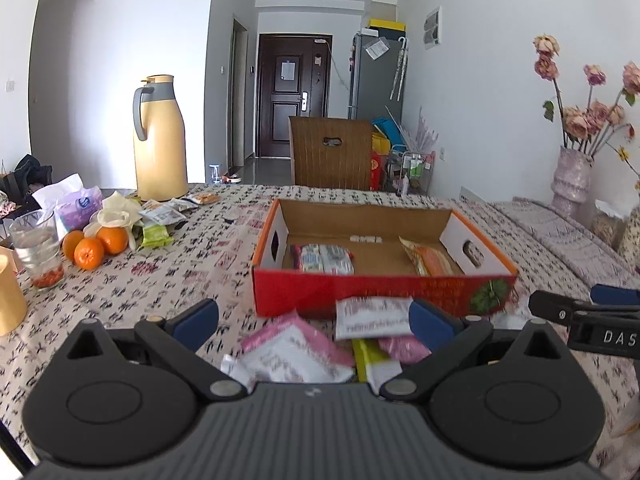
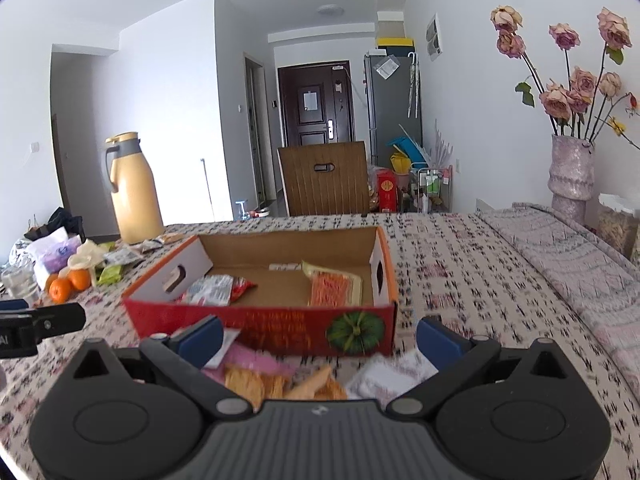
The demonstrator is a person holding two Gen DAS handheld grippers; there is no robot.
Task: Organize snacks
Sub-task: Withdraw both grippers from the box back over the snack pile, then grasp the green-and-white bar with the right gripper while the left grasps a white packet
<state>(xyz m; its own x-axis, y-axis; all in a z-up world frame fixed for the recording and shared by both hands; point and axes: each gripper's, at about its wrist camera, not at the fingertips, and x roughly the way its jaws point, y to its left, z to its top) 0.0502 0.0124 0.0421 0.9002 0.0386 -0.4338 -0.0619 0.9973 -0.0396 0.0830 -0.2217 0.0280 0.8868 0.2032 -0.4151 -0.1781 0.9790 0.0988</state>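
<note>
A red cardboard box [image 1: 360, 290] [image 2: 280, 326] stands open on the patterned tablecloth. Inside lie a red-and-white snack packet [image 1: 322, 258] [image 2: 212, 290] at the left and an orange packet [image 1: 432, 260] [image 2: 334, 288] at the right. Loose packets lie in front of the box: a pink-and-white one [image 1: 294, 346], a white one [image 1: 372, 318], an orange one [image 2: 276, 384] and a white one [image 2: 388, 378]. My left gripper [image 1: 314, 322] hangs open above its pile. My right gripper [image 2: 320, 338] is open over its packets, holding nothing.
At the left stand a yellow thermos [image 1: 160, 140], oranges [image 1: 90, 246], a glass [image 1: 38, 250], a tissue pack [image 1: 76, 204] and more packets [image 1: 164, 216]. A vase of flowers [image 2: 570, 172] is at the far right. A wooden chair [image 1: 332, 152] is behind the table.
</note>
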